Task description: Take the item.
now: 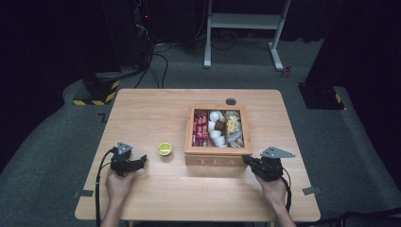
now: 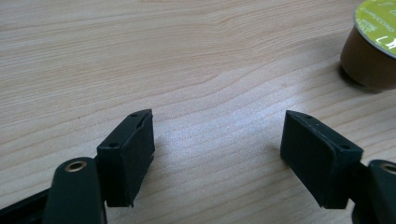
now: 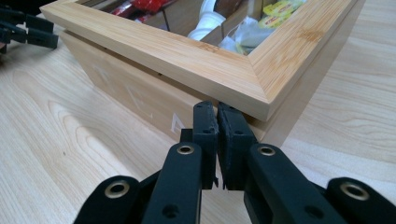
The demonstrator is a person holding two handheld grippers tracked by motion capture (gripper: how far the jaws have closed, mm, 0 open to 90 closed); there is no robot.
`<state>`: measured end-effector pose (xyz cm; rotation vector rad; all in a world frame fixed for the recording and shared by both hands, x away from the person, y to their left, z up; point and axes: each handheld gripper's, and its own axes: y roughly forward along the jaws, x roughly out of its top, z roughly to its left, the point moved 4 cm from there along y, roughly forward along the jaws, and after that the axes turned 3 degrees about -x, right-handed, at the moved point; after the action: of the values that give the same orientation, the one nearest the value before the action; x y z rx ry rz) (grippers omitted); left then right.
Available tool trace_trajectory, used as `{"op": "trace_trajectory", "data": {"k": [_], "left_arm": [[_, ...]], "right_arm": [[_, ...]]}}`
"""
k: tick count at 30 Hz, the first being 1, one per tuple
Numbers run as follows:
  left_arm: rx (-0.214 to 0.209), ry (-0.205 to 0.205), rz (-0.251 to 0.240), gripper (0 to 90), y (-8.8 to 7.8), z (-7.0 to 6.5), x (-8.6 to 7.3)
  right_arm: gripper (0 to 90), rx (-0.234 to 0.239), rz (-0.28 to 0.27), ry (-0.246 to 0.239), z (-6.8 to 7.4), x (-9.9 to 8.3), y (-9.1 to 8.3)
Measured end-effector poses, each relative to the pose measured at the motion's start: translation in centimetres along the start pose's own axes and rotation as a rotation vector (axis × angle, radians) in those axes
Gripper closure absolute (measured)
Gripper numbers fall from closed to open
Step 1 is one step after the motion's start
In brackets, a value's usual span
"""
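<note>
Black fingers of right gripper (image 3: 217,122) pressed together, empty, tips under lid corner of wooden tea box (image 3: 196,60). Box holds red packets (image 1: 201,127), white pods (image 1: 216,126), yellow sachets (image 1: 232,125). Left gripper (image 2: 217,140) fingers spread, empty, over bare surface (image 2: 140,56); green-lidded capsule (image 2: 371,46) just beside.

Table (image 2: 187,56): pale wood, smooth, matt w/ slight sheen, visible grain. Tea box (image 3: 187,56): light wood, smooth, satin; lid frame mitred at corner. Capsule (image 2: 369,51): brown glossy plastic cup, yellow-green foil-like lid. Left claw (image 2: 217,154) and right claw (image 3: 218,135): matt black plastic, pads look rubbery; brass-coloured metal rivets.
</note>
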<state>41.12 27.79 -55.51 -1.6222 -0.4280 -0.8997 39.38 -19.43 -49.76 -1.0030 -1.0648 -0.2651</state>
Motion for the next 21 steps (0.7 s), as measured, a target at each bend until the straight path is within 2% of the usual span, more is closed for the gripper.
{"op": "trace_trajectory", "data": {"k": [6, 9, 12, 21], "left_arm": [[0.0, 0.0, 0.0, 26.5, 0.0, 0.0, 0.0], [0.0, 0.001, 0.001, 26.4, 0.0, 0.0, 0.0], [0.0, 0.0, 0.0, 26.4, 0.0, 0.0, 0.0], [0.0, -0.001, 0.0, 26.4, 0.0, 0.0, 0.0]], "right_arm": [[86.0, 0.026, 0.022, -0.006, 0.0, -0.4, -0.1], [85.0, 0.024, -0.02, 0.0, -0.3, 0.1, -1.1], [84.8, 0.01, -0.038, -0.002, -0.6, 0.7, -1.8], [81.5, -0.012, -0.065, -0.002, -1.3, 1.9, -2.2]]}}
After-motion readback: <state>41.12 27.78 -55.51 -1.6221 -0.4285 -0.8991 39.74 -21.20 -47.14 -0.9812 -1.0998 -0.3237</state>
